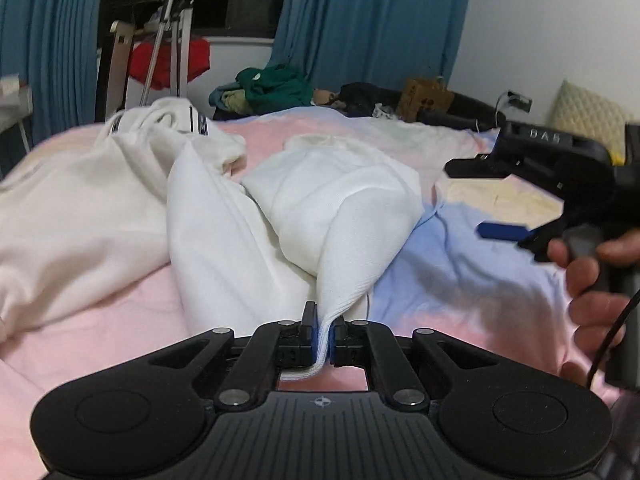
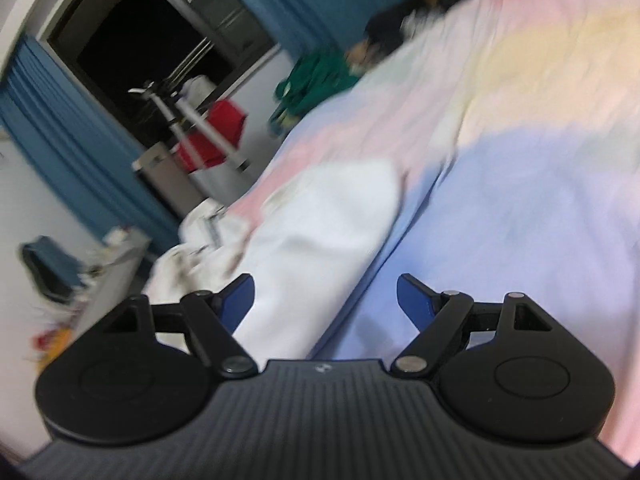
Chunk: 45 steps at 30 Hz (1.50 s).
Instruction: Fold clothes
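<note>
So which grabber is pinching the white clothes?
The left gripper: its jaws are shut on the white garment. The right gripper is open and holds nothing.

White garment [image 1: 224, 208] – crumpled, unfolded – sprawls across the pastel bedsheet [image 1: 460, 264].

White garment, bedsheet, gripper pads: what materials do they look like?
White garment: likely cotton knit, matte; fine ribbing near the left gripper.
Bedsheet: thin soft fabric, matte, pastel dyed, shallow wrinkles.
Pads on the right gripper: blue, maybe rubber.
</note>
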Each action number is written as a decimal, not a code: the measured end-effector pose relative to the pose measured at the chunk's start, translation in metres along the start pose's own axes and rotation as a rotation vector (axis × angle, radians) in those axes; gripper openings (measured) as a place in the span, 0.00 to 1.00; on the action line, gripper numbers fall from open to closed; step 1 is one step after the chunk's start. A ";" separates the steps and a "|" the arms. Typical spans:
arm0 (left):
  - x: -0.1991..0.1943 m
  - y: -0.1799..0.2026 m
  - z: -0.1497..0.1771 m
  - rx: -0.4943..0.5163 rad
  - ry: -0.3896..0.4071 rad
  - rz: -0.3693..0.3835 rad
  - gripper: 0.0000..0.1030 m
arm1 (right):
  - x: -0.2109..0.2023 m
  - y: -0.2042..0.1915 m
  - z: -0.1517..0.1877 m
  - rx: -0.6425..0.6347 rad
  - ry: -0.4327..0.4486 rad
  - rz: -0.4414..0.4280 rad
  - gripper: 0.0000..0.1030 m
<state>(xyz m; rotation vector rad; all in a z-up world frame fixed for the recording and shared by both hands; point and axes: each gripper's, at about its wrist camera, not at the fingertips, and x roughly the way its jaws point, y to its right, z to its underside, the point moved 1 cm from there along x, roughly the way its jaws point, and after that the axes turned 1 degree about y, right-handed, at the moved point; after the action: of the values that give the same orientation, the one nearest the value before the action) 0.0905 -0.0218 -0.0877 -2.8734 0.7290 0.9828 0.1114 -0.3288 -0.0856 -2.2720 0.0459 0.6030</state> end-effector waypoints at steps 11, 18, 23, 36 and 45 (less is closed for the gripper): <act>0.006 0.000 -0.009 -0.120 -0.026 0.012 0.06 | 0.023 0.008 0.018 0.188 -0.155 -0.149 0.78; 0.012 -0.007 -0.009 -0.180 -0.035 0.030 0.07 | 0.029 0.003 0.021 0.246 -0.164 -0.202 0.78; 0.015 -0.010 -0.009 -0.199 -0.039 0.043 0.07 | 0.053 0.002 0.014 0.220 -0.188 -0.127 0.74; 0.027 -0.008 -0.007 -0.187 -0.034 0.078 0.07 | 0.118 0.007 -0.038 0.197 -0.010 -0.009 0.59; 0.053 -0.010 -0.006 -0.205 -0.047 0.159 0.07 | 0.150 0.036 -0.060 0.262 -0.003 0.053 0.12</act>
<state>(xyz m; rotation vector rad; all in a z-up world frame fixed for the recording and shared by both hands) 0.1355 -0.0361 -0.1155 -2.9887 0.9159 1.2072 0.2611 -0.3734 -0.1396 -2.0214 0.1745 0.5915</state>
